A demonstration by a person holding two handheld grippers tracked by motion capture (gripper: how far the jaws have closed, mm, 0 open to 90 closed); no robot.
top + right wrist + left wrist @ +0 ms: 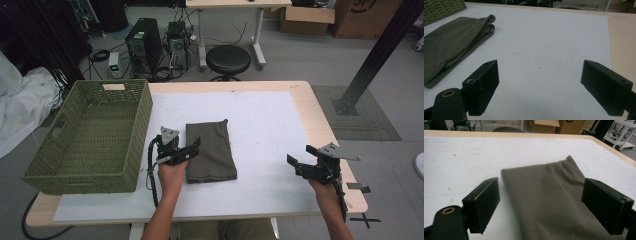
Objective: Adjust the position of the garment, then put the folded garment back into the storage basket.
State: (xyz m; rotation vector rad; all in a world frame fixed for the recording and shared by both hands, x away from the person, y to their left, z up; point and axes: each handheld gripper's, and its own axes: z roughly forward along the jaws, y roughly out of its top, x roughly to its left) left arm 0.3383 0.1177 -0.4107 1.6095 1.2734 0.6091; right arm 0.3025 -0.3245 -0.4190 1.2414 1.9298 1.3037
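Left gripper [186, 151]: held in the person's left hand [171, 172]; jaws spread wide, gripping nothing. In the left gripper view the jaws straddle the near part of the cloth, one jaw over the white mat beside the cloth's edge, the other over the cloth's far side. Contact with the fabric cannot be determined.
Right gripper [301, 161]: held in the person's right hand [324, 189]; jaws spread wide, empty. In the right gripper view bare mat lies between the jaws.
Folded cloth [210, 150]: grey-brown, lying flat on the mat; between and ahead of the left jaws [549, 195]; well apart from the right jaws, off to their left [451, 45].
White mat [265, 130]: covers most of the table top; lies beneath both grippers.
Table [320, 120]: light wood edge showing around the mat.
Green woven basket [42, 172]: on the table beside the left gripper, on the side away from the cloth; interior empty.
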